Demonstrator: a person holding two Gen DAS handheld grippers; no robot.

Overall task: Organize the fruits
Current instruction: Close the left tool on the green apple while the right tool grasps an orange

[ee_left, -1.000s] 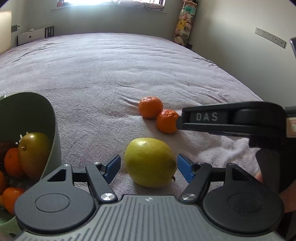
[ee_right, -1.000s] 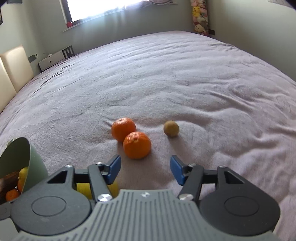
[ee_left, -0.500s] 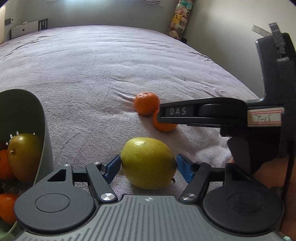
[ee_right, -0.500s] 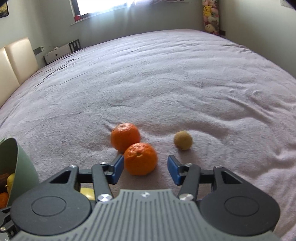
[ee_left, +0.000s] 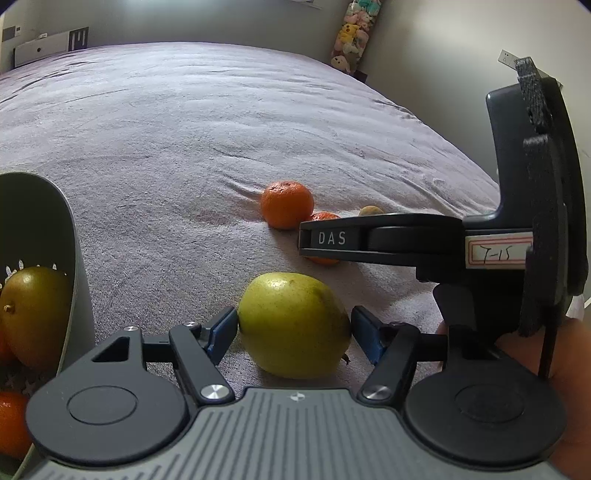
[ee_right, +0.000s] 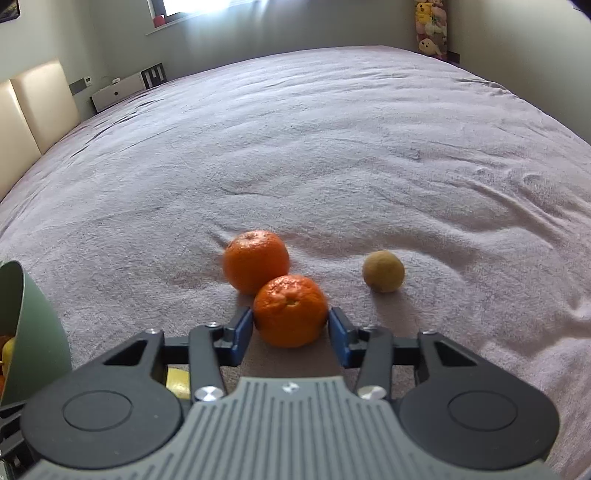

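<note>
A yellow-green pear (ee_left: pixel 293 325) lies on the purple bedspread between the blue pads of my left gripper (ee_left: pixel 293 330); both pads touch its sides. My right gripper (ee_right: pixel 291 325) has its pads touching both sides of the near mandarin (ee_right: pixel 290 310). A second mandarin (ee_right: pixel 256 260) sits just behind it, and a small tan round fruit (ee_right: pixel 383 271) lies to the right. In the left wrist view the right gripper's body (ee_left: pixel 443 243) hides most of the near mandarin (ee_left: pixel 325 218). A green bowl (ee_left: pixel 55 236) at the left holds a mango (ee_left: pixel 35 314) and mandarins.
The purple bedspread (ee_right: pixel 332 147) spreads far in all directions. A beige headboard (ee_right: pixel 33 107) stands at the left, a white box (ee_right: pixel 118 90) beyond the bed, plush toys (ee_right: pixel 430 26) in the far corner. The green bowl's rim (ee_right: pixel 26 317) is left of my right gripper.
My right gripper moved forward and closed around the near mandarin. My left gripper narrowed onto the pear, which has not lifted.
</note>
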